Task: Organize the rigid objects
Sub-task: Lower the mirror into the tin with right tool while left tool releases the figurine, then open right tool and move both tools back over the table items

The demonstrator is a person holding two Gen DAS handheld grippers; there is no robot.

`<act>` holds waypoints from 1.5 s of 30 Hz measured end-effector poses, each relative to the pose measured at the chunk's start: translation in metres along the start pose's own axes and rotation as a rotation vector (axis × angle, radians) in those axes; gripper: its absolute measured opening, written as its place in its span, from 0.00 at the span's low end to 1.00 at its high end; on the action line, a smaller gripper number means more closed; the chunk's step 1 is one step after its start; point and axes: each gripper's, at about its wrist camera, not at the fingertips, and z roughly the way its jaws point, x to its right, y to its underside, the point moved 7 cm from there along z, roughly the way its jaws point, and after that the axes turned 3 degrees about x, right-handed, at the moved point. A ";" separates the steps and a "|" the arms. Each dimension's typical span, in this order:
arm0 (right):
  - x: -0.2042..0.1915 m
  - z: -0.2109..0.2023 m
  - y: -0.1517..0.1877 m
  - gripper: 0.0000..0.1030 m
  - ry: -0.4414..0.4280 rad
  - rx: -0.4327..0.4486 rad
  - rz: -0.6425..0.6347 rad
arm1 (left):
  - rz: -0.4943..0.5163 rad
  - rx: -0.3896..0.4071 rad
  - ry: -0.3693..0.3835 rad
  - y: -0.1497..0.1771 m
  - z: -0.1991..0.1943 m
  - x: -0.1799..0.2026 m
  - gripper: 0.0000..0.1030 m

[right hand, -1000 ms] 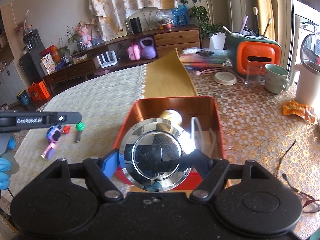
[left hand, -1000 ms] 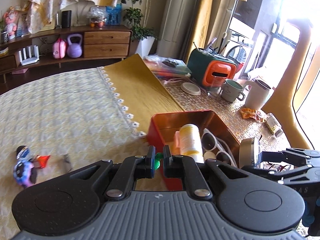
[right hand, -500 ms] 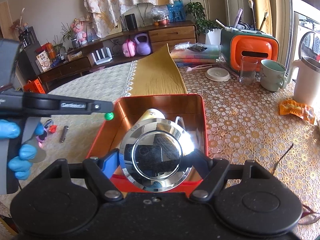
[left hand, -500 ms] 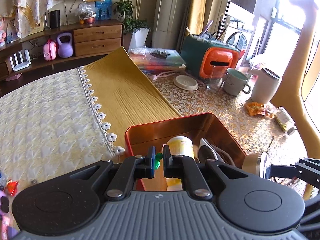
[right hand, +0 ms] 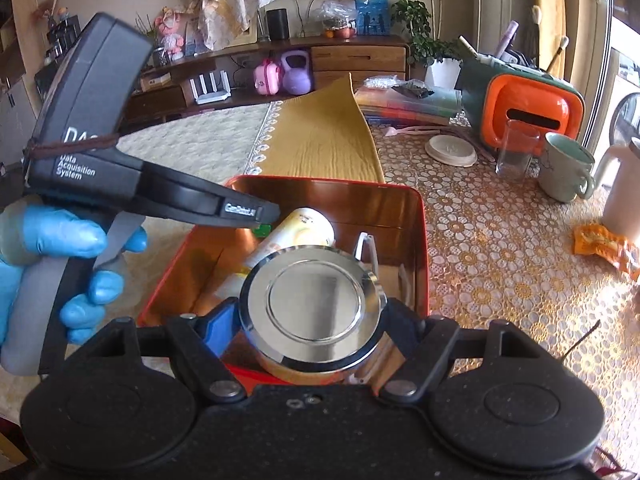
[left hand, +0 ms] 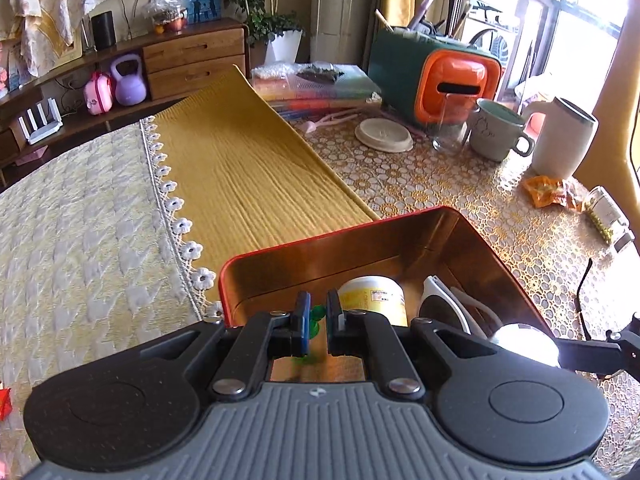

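Over a red tin box (left hand: 472, 236) on a cloth-covered table (left hand: 460, 184), two hand-held grippers hang side by side. The left gripper (left hand: 317, 322), held in a blue-gloved hand (right hand: 68, 264), has its jaws pressed together on a small green piece (left hand: 316, 314), poised above the box's near left corner. The right gripper (right hand: 310, 320) stands spread wide around a round shiny metal can (right hand: 314, 304), its pads against the can's sides, over the near edge of the box. Inside the box lie a white-and-yellow bottle (left hand: 374, 294) on its side and a pair of white-framed sunglasses (left hand: 444, 312) just beside it, toward the right wall. Well apart on the lace-patterned cloth stand a green-and-orange case (left hand: 436, 74) holding brushes, a clear glass (left hand: 450, 128), a pale mug (left hand: 498, 132), a white jug (left hand: 562, 142) and a round white lid (left hand: 384, 136); an orange wrapper (left hand: 550, 194) lies near the jug. A mustard-yellow runner (left hand: 248, 168) crosses the table behind the box.
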 end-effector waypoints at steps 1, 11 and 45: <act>0.000 0.002 0.000 0.74 0.008 0.002 -0.010 | 0.005 -0.002 -0.002 0.000 0.002 0.001 0.07; 0.001 0.018 0.002 0.74 0.053 0.001 -0.071 | 0.016 -0.033 -0.025 0.001 0.020 0.003 0.07; -0.001 0.011 0.006 0.78 0.045 0.020 -0.030 | 0.060 -0.048 -0.087 0.010 0.000 0.004 0.43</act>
